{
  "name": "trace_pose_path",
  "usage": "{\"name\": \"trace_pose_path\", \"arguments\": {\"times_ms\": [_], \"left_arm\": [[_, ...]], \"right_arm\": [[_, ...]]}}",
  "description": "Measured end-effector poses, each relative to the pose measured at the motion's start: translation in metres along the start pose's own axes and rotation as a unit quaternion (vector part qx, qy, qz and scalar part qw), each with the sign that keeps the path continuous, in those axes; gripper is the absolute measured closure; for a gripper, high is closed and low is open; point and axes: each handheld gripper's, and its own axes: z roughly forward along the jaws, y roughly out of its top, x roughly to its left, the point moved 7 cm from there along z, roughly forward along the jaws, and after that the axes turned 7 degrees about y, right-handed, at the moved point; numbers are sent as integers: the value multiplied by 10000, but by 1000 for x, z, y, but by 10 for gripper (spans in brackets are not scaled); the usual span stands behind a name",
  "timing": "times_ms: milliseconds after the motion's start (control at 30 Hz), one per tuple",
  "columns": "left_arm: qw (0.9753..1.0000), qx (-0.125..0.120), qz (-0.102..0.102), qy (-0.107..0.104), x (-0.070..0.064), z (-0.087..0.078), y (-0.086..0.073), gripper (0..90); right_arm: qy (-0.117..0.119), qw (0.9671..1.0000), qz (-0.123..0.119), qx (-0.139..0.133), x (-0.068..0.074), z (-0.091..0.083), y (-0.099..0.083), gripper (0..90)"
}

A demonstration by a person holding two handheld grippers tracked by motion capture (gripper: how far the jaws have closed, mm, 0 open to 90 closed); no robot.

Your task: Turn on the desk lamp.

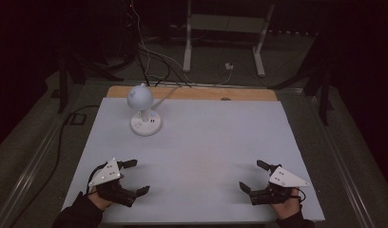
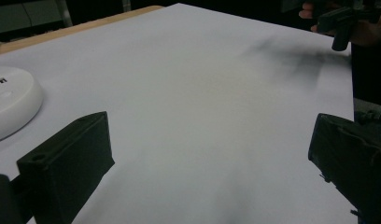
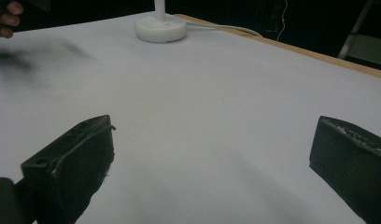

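Note:
A small white desk lamp point(image 1: 142, 108) stands at the far left of the white table top point(image 1: 197, 142); its round base point(image 3: 160, 29) has a white cord running off the back. My left gripper point(image 1: 135, 177) rests near the front left edge, jaws wide open and nothing between them. Near the front right edge sits my right gripper point(image 1: 252, 175), open and empty too. In the left gripper view the lamp base point(image 2: 11, 100) lies at the left edge, and the other hand's gripper point(image 2: 340, 23) is at the top right.
A wooden strip point(image 1: 192, 92) borders the far edge of the table. Behind it, cables point(image 1: 149, 52) and a white metal stand point(image 1: 225, 33) are on the dark floor. A cable point(image 1: 59, 142) trails along the left side.

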Motion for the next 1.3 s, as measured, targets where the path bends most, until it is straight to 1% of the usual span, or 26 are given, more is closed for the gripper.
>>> {"name": "trace_pose_path", "arguments": {"times_ms": [167, 300, 500, 567, 600, 633, 800, 1100, 1300], "left_arm": [[10000, 45, 49, -16, -1, 1, -1, 2], [9999, 98, 72, -30, -2, 1, -2, 2], [9998, 115, 121, -119, -4, 2, -2, 2], [9997, 122, 149, -127, -5, 2, -2, 2], [9997, 112, 156, -140, -5, 1, -1, 2], [9996, 76, 186, -219, -7, 1, 0, 2], [9993, 140, 226, -272, -9, 1, -1, 2], [9992, 148, 220, -293, -12, 2, 4, 2], [9990, 111, 241, -364, -16, 2, 11, 2]], "right_arm": [[33, 10000, -30, 83, 0, 0, 0, 0], [59, 9999, 0, 83, 0, 0, 1, 0], [86, 9999, -51, 68, 3, 0, 3, 0], [83, 9999, -113, 63, 4, 0, 4, 0], [81, 9999, -118, 49, 4, 0, 4, 0], [78, 9999, -119, 39, 4, -1, 5, 0], [56, 9999, -103, 11, 4, -1, 5, 0], [29, 9999, -122, -36, 5, -2, 7, 0], [22, 9999, -110, -72, 5, -3, 8, 0]]}}
